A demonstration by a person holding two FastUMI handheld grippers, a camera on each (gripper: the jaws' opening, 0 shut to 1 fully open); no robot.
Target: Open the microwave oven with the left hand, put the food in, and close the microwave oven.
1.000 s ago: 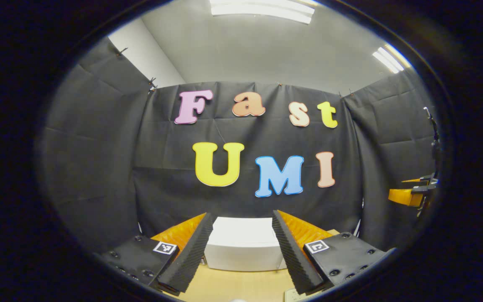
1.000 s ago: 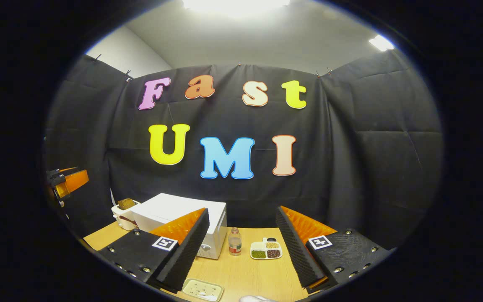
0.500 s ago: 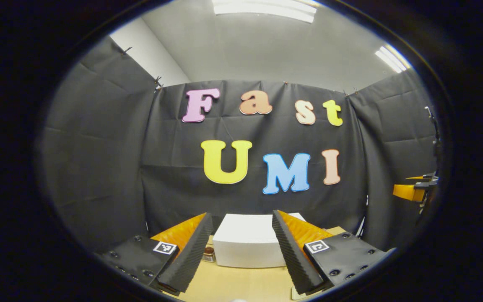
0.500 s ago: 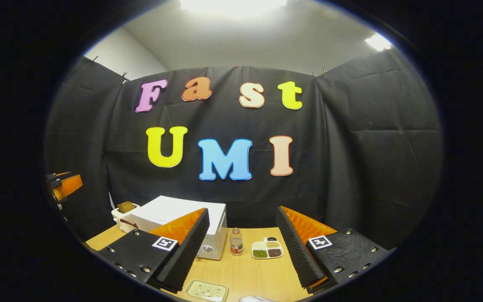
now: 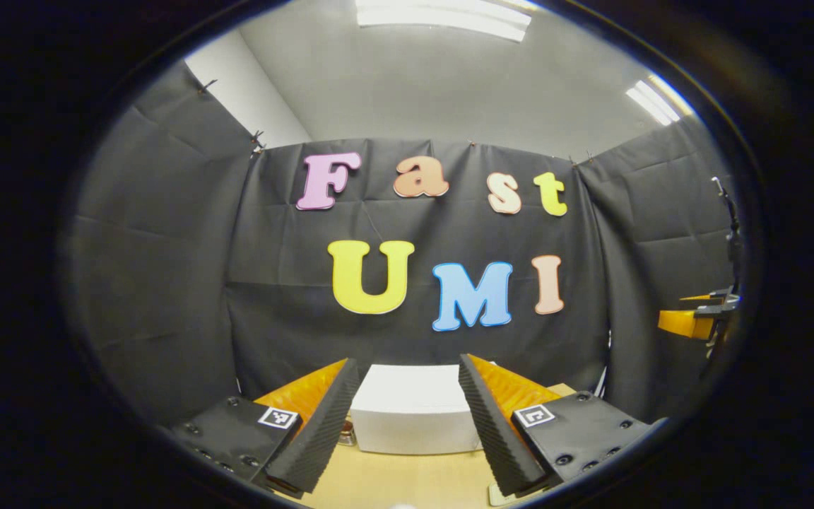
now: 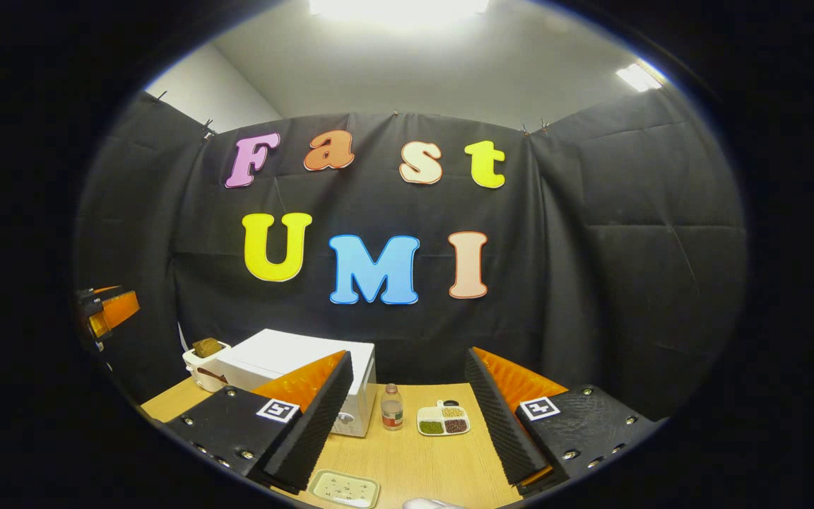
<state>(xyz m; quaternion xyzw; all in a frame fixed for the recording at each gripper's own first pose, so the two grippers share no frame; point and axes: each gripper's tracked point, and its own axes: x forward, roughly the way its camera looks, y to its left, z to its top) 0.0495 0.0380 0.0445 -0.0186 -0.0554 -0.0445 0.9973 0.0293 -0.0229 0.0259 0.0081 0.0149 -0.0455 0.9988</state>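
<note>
The white microwave stands on the wooden table, beyond my open left gripper and framed by its fingers. In the right gripper view the microwave sits at the left, its front partly behind one finger. My right gripper is open and holds nothing, hanging above the table. A small divided dish of green, brown and yellow food lies right of the microwave. Each gripper appears at the edge of the other's view: the right gripper and the left gripper.
A white toaster with bread stands left of the microwave. A small bottle stands between the microwave and the divided dish. A pale green tray lies near the table's front. A small jar sits beside the microwave.
Both views sway slightly: the left gripper view swung one way and came back, and the right gripper view drifted a little to the right. Both grippers stay open and nothing on the table moved.
</note>
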